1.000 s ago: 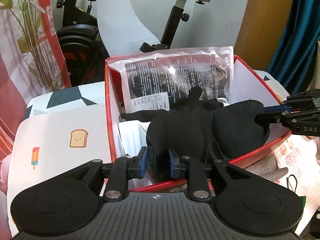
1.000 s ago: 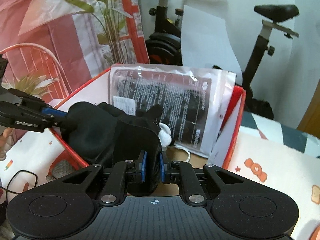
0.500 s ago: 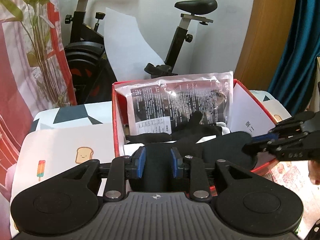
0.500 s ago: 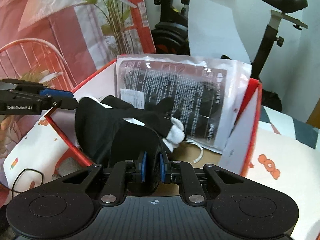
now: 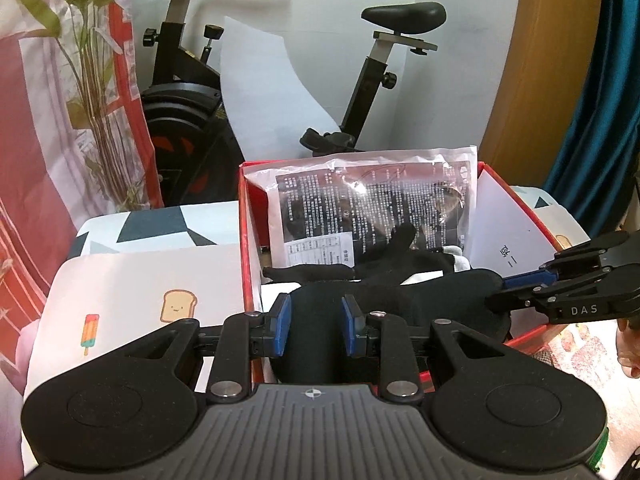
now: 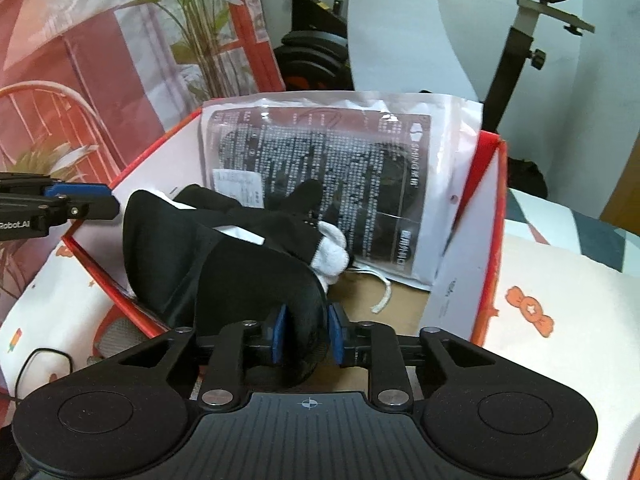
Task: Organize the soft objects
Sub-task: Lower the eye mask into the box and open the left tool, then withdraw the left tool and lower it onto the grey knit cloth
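A black padded eye mask lies over the near rim of a red box. My left gripper stands at its left end, jaws apart with the mask between the pads. In the right wrist view the left gripper sits apart from the mask. My right gripper holds the mask's other end, jaws slightly parted; it also shows in the left wrist view. Black gloves with white cuffs and a clear printed bag lie in the box.
The box stands on a white cloth with toast and candy prints. An exercise bike and a plant-print curtain stand behind. A black cable lies at the left.
Both grippers have drawn back and up from the box. Both sets of jaws have widened; the left gripper has let go of the mask end.
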The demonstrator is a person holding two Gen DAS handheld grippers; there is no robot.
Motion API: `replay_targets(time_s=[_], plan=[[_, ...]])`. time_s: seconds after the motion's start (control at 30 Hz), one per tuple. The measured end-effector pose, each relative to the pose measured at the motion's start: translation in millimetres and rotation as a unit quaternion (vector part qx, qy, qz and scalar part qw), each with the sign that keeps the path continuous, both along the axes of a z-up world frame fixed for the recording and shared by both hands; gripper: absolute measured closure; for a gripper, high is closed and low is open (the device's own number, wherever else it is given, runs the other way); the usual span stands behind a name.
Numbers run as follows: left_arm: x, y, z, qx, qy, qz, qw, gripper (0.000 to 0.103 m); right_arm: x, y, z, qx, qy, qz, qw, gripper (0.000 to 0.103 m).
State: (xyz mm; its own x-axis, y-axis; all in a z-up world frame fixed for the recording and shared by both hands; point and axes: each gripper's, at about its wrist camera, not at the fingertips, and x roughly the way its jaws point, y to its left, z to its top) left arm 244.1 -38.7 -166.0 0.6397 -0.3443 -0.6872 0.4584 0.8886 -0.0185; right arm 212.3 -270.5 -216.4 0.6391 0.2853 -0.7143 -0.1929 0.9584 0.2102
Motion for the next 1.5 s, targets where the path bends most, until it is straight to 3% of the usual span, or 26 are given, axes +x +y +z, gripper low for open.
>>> replay_targets(time_s=[0.13,0.3,0.43,0.6,0.83,1.0,1.33,1.5], plan=[[-5.3,-0.8,1.3,0.005,-0.008,0.000,1.0000,0.075,-2.9,-0.8,3.3,-0.010,-0.003,-0.014,1.000,0.071],[-15.7,-1.5,4.9,0.009,-0.021,-0.004,0.9997,0.075,-14.6,1.6,15.0,-0.029,-0.036,-0.029,0.999,0.034],[-25.2,-1.2,8.8,0.010,-0.030,-0.008,0.9995,0.075,-26.4,-0.8,23.0,-0.008,-0.056,-0.040,0.998,0.022],[-37.2,-1.1,11.3,0.005,-0.038,-0.007,0.9993,0.074,-41.2,6.0,29.6,-0.023,-0.077,-0.042,0.996,0.007],[-60.0,0.4,5.6,0.000,-0.042,-0.003,0.9991,0.062,-68.5,16.2,35.5,-0.026,-0.102,-0.055,0.993,0.000],[-80.6,5.4,-3.1,-0.002,-0.052,-0.004,0.9986,0.037,-91.3,21.9,31.3,-0.032,-0.119,-0.076,0.990,0.001],[-94.6,10.3,-35.7,-0.018,-0.012,0.008,0.9997,0.035,-135.2,25.3,5.0,-0.013,-0.150,-0.124,0.981,0.001],[-95.1,10.6,-57.6,-0.018,0.009,0.025,0.9995,0.035,-140.5,27.2,-19.0,-0.025,-0.126,-0.121,0.984,0.001]])
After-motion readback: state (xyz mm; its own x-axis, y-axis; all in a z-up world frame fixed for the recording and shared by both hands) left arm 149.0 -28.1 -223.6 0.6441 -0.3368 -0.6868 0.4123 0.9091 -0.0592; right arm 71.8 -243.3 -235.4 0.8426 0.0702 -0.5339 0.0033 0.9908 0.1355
